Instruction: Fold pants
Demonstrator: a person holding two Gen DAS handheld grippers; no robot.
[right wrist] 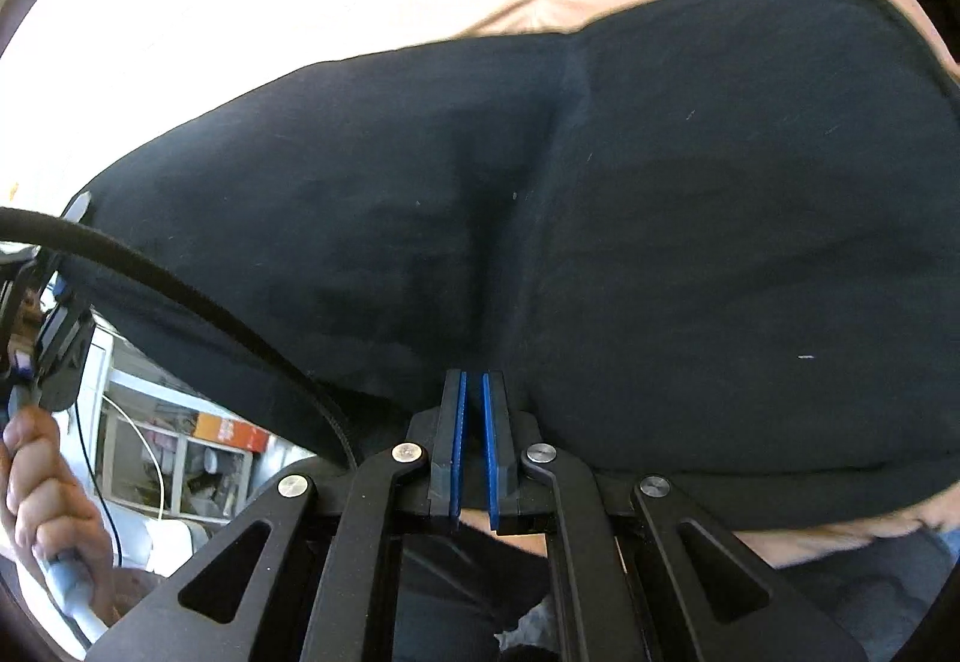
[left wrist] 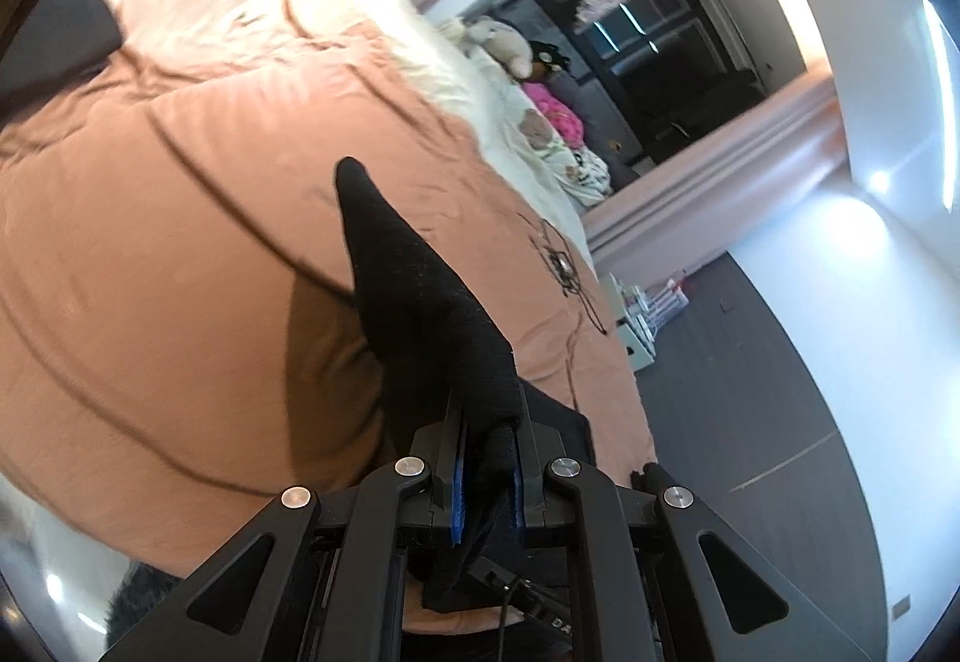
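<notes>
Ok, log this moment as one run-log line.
step: fold pants | left tool: shut on black pants | right tool: shut on pants edge | surface: pink duvet

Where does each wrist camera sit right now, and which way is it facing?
Left wrist: on the left gripper, looking along its fingers over the pink bedspread toward a window; no hand shows.
Right wrist: on the right gripper, looking down on the black pants; a hand shows at left.
Shared: pants and bedspread.

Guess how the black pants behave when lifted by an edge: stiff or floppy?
Probably floppy: the black pants sag in a wide sheet from the right claw. Likely light: the left claw lifts a bunched corner. The knit seems unlikely to slip.
</notes>
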